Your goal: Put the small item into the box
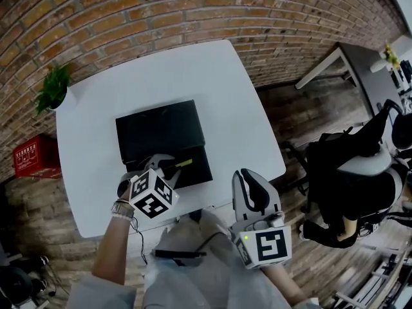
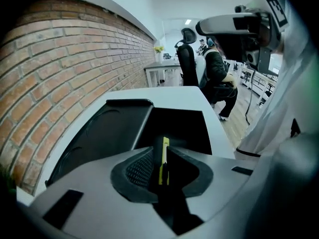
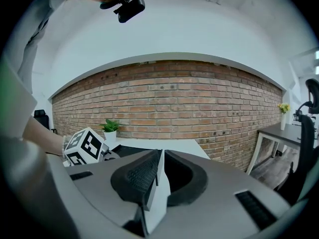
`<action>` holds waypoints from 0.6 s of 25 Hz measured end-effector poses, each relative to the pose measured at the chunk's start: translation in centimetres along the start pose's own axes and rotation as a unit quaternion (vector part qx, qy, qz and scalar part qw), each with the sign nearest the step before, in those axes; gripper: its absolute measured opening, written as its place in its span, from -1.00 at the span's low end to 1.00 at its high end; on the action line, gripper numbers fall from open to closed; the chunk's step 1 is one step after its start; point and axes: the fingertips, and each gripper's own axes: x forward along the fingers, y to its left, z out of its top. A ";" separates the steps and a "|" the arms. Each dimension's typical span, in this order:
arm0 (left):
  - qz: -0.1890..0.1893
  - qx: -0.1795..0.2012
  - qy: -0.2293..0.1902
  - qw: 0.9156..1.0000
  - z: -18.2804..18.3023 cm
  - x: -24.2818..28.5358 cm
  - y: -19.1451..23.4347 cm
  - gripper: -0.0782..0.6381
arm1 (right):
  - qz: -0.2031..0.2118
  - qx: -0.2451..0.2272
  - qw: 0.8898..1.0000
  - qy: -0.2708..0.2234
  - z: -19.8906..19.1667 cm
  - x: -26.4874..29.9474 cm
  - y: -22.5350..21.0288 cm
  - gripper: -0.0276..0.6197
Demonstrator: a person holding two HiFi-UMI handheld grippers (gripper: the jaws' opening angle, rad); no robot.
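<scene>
Left gripper [image 2: 160,169], jaws closed on a slim yellow-and-black item [image 2: 163,156] held edge-up above the near part of the open black box [image 1: 159,132] on the white table [image 1: 238,108]; right gripper [image 3: 158,166], jaws together and empty, by the table's front edge.

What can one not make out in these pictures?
- Small item: in the left gripper view, the pads of the left tool cover most of it; in the head view it is too small to identify.
- Box interior: too dark in both views.
- Table, near edge: in the head view, partly behind the left forearm and the right tool.
</scene>
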 end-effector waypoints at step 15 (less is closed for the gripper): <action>0.217 -0.130 -0.186 0.949 5.2 -14.7 3.8 -0.70 | 0.082 -0.051 0.994 -0.047 4.9 0.9 3.4 -0.71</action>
